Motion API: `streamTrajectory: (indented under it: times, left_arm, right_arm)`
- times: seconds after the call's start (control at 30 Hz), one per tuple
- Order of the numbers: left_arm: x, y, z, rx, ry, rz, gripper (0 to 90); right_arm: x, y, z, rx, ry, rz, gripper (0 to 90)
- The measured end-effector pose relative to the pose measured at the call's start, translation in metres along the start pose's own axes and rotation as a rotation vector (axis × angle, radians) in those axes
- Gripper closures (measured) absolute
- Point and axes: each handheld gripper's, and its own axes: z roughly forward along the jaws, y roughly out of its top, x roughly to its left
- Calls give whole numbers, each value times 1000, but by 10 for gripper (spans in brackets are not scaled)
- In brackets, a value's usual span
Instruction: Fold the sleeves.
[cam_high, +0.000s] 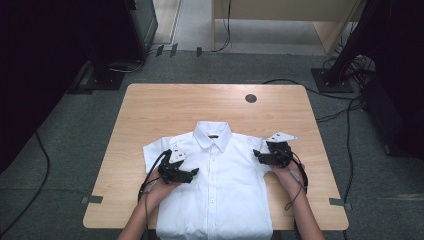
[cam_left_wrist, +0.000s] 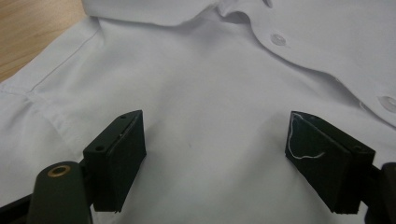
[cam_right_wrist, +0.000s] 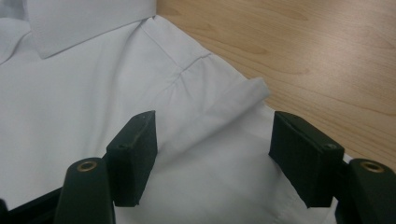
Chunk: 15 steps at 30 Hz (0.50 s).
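- Since the white short-sleeved cotton shirt (cam_high: 215, 190) lies flat and buttoned on the pale rectangular wooden table (cam_high: 150, 105), its hem hanging off the near edge and its collar (cam_high: 213, 134) pointing away from the person, its long axis runs near to far, and every place below is given against that shirt.
- Nearest, the left gripper (cam_high: 192, 172) hovers low over the shirt's left chest, just inside the left sleeve (cam_high: 156, 150), pointing across toward the button placket; the left gripper view has its jaws standing wide with bare cloth between them, gripping nothing.
- A little farther, the right gripper (cam_high: 257, 155) sits at the shirt's right shoulder, at the folded right sleeve (cam_right_wrist: 233, 100); the right gripper view has that sleeve's loose flap lying between the jaws, which stand apart at a middling width, their pads clear of the cloth.
- By my judgement the coming move turns on that flap: it lies straight ahead of the right gripper and just below its pads, so this hand is the nearer one for a pinch there.
- Farthest, beyond the collar, a small dark round hole (cam_high: 251, 98) marks the tabletop.
- Count: one shirt, one collar, two sleeves, two grippers, one table.
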Motion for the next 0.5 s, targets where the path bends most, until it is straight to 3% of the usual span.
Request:
streamTrajectory:
  times: [0.5]
  left_arm:
    - [0,0,0,0,0,-1,200]
  right_arm:
    - [-12,-3,-5,2,-26,15,339]
